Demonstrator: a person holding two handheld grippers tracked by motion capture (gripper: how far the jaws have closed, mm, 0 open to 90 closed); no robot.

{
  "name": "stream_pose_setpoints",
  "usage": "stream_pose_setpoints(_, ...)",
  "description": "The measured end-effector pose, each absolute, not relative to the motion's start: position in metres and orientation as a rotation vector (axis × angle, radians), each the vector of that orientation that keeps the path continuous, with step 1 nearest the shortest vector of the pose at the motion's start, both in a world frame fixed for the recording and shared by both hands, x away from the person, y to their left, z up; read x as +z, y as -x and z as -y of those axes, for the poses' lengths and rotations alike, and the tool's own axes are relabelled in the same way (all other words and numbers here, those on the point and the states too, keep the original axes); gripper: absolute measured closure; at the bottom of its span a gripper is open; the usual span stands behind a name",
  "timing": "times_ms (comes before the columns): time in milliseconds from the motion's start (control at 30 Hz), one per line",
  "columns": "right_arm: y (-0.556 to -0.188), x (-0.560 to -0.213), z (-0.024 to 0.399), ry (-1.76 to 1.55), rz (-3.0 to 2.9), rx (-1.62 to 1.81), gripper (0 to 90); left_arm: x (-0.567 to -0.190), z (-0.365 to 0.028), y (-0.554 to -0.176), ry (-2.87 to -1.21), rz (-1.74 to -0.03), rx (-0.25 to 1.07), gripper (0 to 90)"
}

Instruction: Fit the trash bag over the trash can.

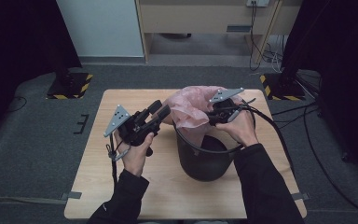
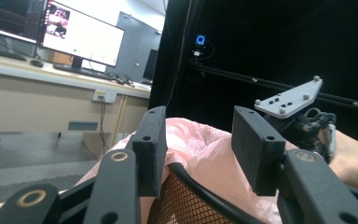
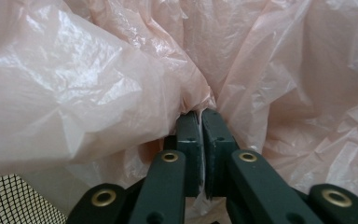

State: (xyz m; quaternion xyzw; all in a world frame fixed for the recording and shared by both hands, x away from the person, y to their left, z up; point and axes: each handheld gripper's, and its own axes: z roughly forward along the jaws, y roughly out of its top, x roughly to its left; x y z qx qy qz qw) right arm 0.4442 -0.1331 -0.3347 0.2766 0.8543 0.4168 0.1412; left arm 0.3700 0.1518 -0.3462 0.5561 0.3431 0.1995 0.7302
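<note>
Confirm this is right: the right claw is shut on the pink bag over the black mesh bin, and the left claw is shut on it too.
Not quite: the left claw is open, beside the pink bag, as the left gripper view shows. The right claw is shut on it over the black mesh bin.
</note>
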Motion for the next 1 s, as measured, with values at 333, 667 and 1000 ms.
stream_pose_setpoints(333, -0.443, -0.322, 0.147, -0.89, -2.256, 1.381, 53.8, -0.348, -0.141, -0.372, -1.281, -0.702, 0.411, 64.2)
stream_pose_setpoints(667, -0.437, -0.301, 0.155, -0.912, -1.946, 1.731, 43.6, -0.349, -0.136, -0.371, -1.342, -0.663, 0.433, 70.5)
stream_pose_setpoints(1000, -0.444, -0.305, 0.119, -0.875, -2.082, 1.658, 38.4, -0.351, -0.123, -0.364, -1.418, -0.62, 0.433, 69.8)
